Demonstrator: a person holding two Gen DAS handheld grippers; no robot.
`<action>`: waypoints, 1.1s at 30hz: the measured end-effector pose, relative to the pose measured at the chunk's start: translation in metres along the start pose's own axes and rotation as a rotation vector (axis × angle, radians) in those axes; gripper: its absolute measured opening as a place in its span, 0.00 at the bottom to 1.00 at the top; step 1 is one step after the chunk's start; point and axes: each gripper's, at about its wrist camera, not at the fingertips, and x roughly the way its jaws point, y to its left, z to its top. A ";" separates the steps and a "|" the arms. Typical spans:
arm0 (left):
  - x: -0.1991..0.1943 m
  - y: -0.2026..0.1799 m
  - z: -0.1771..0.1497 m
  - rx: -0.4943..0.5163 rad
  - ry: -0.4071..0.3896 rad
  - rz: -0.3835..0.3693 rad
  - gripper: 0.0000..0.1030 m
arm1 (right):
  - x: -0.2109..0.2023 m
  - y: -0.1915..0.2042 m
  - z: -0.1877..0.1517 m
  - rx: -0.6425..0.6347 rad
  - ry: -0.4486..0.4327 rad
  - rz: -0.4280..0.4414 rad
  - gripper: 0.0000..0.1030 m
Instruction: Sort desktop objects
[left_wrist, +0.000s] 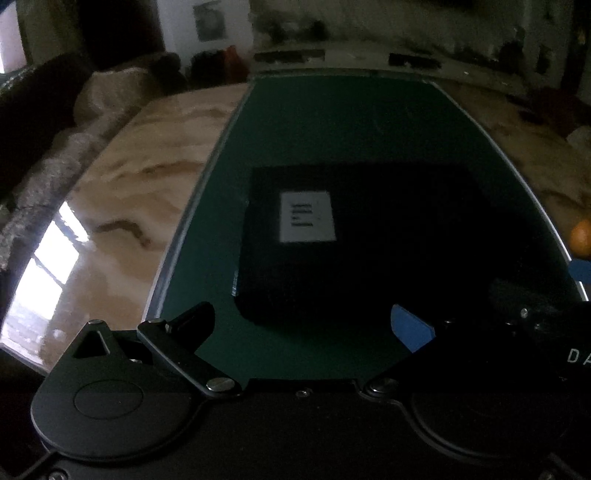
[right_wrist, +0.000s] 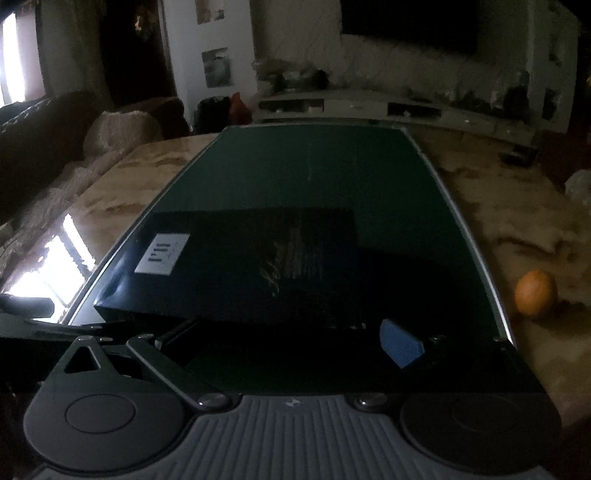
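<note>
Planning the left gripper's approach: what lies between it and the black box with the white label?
Only bare dark green mat separates the open left gripper from the black box with the white label, as the left wrist view shows.

Home living room, dim. Evidence: long low white TV cabinet (right_wrist: 388, 107) along the far wall with a dark TV screen (right_wrist: 410, 26) above it, sofa (right_wrist: 44, 147) with a beige throw on the left, pictures on a white wall panel (right_wrist: 217, 68). Glossy marble-pattern table (right_wrist: 517, 229) carries a green mat (right_wrist: 314, 173) and an orange (right_wrist: 535, 292).
</note>
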 end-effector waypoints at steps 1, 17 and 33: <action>-0.001 0.001 0.001 -0.006 -0.002 0.000 1.00 | -0.001 0.000 0.001 0.004 -0.002 -0.003 1.00; -0.012 0.014 0.008 -0.025 -0.032 0.060 1.00 | -0.002 0.016 0.017 0.003 0.002 -0.018 1.00; -0.008 0.015 0.013 -0.013 -0.026 0.074 1.00 | 0.004 0.018 0.020 0.017 0.006 -0.024 1.00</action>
